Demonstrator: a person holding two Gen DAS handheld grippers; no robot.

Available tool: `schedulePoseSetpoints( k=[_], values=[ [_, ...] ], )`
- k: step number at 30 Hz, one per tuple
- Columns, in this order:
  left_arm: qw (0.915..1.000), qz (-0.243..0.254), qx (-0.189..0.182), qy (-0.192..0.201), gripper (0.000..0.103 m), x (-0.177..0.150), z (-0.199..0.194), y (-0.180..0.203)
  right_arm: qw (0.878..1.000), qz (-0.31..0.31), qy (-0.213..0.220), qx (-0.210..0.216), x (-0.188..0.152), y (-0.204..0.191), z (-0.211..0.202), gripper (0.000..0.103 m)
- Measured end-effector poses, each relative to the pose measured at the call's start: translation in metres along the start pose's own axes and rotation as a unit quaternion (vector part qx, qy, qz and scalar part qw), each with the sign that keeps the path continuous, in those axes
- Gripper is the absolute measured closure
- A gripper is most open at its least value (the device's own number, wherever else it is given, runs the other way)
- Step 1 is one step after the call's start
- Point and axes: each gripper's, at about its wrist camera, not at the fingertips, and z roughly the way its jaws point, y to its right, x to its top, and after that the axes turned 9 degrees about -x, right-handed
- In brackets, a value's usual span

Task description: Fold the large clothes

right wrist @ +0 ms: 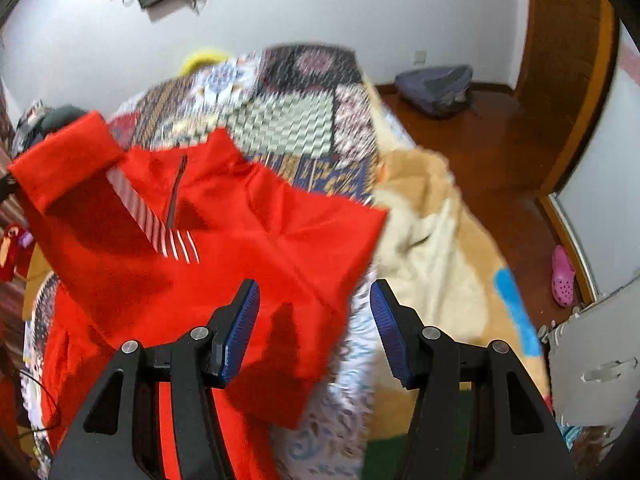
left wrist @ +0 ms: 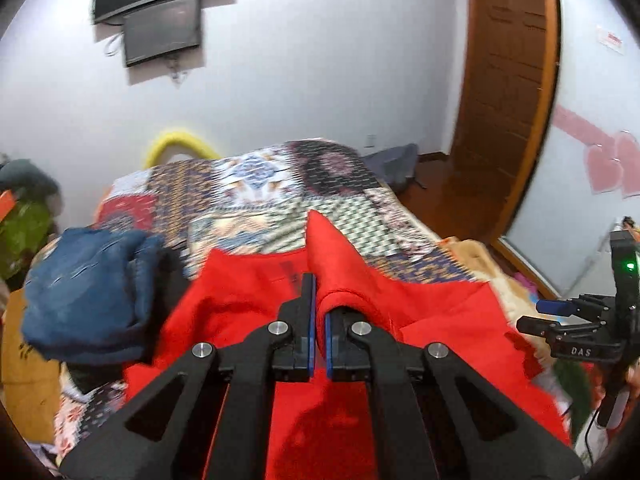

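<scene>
1. Nearest the left wrist camera, the left gripper (left wrist: 318, 320) has its jaws pressed together on a raised fold of the red garment (left wrist: 248, 300); the cloth peaks upward at twelve o'clock from the pinch and drapes away at three and nine.
2. Nearest the right wrist camera, the right gripper (right wrist: 314, 328) stands with its jaws apart and nothing between the pads; the red garment's edge lies under and just beyond the left pad, at about ten o'clock from the gap.
3. The right gripper also shows in the left wrist view at three o'clock, well apart from the pinch.
4. The red garment lies spread on the patterned bedspread (right wrist: 304, 120), its zip and striped chest panel facing up and one sleeve (right wrist: 64, 160) lifted at ten o'clock.
5. Judged from this, the fold is at an early stage: one part is raised for carrying over, the body is still open and wrinkled, and the rest of the folding is not yet done.
6. Farther off, a blue garment (left wrist: 88, 292) sits at nine o'clock of the left gripper, and a cream blanket (right wrist: 436, 240) at two o'clock of the right.
</scene>
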Motion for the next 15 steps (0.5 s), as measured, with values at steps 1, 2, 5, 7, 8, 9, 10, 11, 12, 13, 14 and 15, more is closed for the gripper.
schedulePoseSetpoints(
  k=[1, 2, 5, 7, 8, 9, 10, 11, 12, 13, 14, 15],
  values=[
    [0.9999, -0.005, 0.009, -0.001, 0.101, -0.006, -0.003, -0.009, 1.0, -0.004, -0.009, -0.001, -0.001, -0.003, 0.005, 0.049],
    [0.9998, -0.01, 0.016, -0.003, 0.101, -0.012, -0.005, -0.017, 1.0, -0.01, -0.024, -0.004, -0.004, -0.008, 0.015, 0.049],
    [0.9987, -0.039, 0.032, -0.01, 0.101, -0.035, -0.013, -0.047, 0.999, -0.021, -0.047, -0.012, -0.011, -0.017, 0.029, 0.049],
    [0.9969, -0.065, 0.041, -0.018, 0.101, -0.053, -0.016, -0.067, 0.999, -0.022, -0.045, -0.011, -0.014, -0.02, 0.026, 0.049],
    [0.9956, -0.079, 0.045, -0.022, 0.101, -0.062, -0.016, -0.076, 0.999, -0.023, -0.043, -0.01, -0.014, -0.022, 0.024, 0.049],
    [0.9937, -0.096, 0.051, -0.028, 0.101, -0.074, -0.017, -0.086, 0.999, -0.023, -0.042, -0.006, -0.014, -0.023, 0.022, 0.048],
    [0.9911, -0.114, 0.056, -0.039, 0.101, -0.087, -0.015, -0.096, 0.999, -0.023, -0.042, -0.002, -0.014, -0.024, 0.021, 0.048],
    [0.988, -0.133, 0.06, -0.051, 0.101, -0.101, -0.012, -0.106, 0.999, -0.024, -0.043, -0.001, -0.013, -0.026, 0.02, 0.047],
    [0.9852, -0.147, 0.065, -0.061, 0.101, -0.112, -0.01, -0.112, 0.999, -0.028, -0.046, -0.002, -0.013, -0.028, 0.021, 0.047],
    [0.9815, -0.163, 0.069, -0.073, 0.101, -0.126, -0.006, -0.12, 0.998, -0.031, -0.048, -0.004, -0.014, -0.031, 0.022, 0.046],
    [0.9771, -0.18, 0.069, -0.089, 0.101, -0.141, -0.002, -0.129, 0.998, -0.034, -0.052, -0.006, -0.015, -0.033, 0.024, 0.045],
    [0.9742, -0.191, 0.07, -0.098, 0.101, -0.151, 0.0, -0.134, 0.998, -0.037, -0.057, -0.005, -0.017, -0.035, 0.027, 0.044]
  ],
)
